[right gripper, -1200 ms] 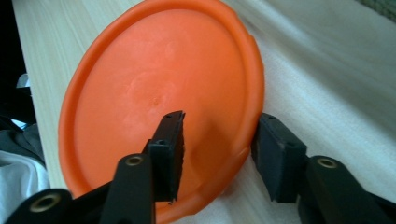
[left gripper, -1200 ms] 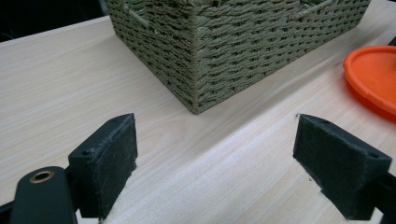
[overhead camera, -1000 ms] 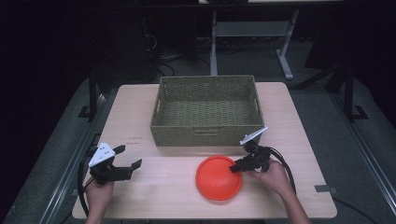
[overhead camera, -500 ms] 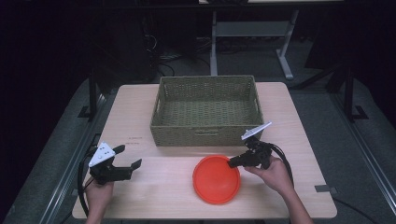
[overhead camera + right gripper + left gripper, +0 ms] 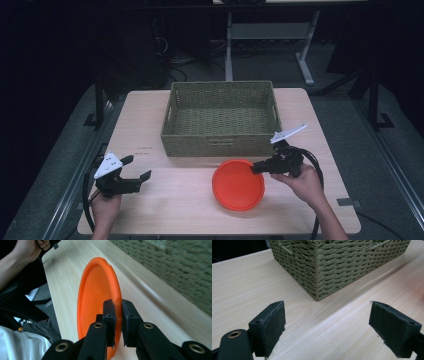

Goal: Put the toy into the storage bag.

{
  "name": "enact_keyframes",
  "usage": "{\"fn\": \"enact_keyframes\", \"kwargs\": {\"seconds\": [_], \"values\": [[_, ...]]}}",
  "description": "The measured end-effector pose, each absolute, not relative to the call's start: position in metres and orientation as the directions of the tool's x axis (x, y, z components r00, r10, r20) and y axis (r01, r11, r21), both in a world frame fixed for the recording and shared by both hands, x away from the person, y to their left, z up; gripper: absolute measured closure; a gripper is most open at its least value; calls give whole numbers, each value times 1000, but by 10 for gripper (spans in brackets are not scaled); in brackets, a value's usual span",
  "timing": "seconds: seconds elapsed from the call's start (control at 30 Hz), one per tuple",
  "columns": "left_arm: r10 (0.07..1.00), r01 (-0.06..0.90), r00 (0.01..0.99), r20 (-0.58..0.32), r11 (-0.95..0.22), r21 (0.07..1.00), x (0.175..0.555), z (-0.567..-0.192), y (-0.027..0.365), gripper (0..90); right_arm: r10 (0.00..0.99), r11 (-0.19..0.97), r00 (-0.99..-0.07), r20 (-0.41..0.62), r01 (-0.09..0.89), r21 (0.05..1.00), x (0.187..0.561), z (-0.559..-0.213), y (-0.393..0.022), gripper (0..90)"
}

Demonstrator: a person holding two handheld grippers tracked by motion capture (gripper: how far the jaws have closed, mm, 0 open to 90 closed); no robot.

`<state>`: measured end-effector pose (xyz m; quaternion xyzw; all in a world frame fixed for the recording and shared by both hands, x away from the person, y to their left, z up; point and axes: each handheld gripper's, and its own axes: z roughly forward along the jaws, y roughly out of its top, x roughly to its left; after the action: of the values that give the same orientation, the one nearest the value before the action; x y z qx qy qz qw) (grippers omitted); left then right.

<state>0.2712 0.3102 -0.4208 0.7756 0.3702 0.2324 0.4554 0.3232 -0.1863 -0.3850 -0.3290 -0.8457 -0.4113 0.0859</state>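
An orange plate (image 5: pixel 237 185) sits in front of the woven basket (image 5: pixel 220 145) near the table's front edge. My right gripper (image 5: pixel 255 169) is shut on the plate's right rim and holds that side raised off the table. In the right gripper view the pads (image 5: pixel 130 312) pinch the rim of the plate (image 5: pixel 95 290), which stands on edge there. My left gripper (image 5: pixel 137 167) hovers low over the table's front left, open with nothing in it. In the left gripper view its jaws (image 5: pixel 327 322) stand wide apart, facing a corner of the basket (image 5: pixel 337 265).
The basket is empty and takes up the middle back of the wooden table (image 5: pixel 170 205). A cable (image 5: pixel 315 165) loops from the right gripper over the person's hand. Dark floor and a metal stand (image 5: pixel 230 45) lie beyond the table.
The right gripper has risen with the plate's rim in its jaws, tilting the plate up on its right side. The left gripper has stayed in place.
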Motion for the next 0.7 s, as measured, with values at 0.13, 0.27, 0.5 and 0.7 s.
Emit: {"fn": "enact_keyframes", "kwargs": {"seconds": [0.13,0.27,0.5,0.7], "values": [[785,362,619,27,-316,877,271,-421,310,131,502,429,-766,401,623,654,321,-371,-195,822],[782,362,622,29,-320,875,270,-421,309,131,519,415,-762,387,620,666,322,-353,-205,822],[782,351,623,27,-310,883,270,-420,308,131,529,393,-773,352,590,706,327,-318,-215,822],[779,349,626,35,-320,881,272,-420,307,131,533,394,-776,336,580,713,338,-293,-212,822]]}}
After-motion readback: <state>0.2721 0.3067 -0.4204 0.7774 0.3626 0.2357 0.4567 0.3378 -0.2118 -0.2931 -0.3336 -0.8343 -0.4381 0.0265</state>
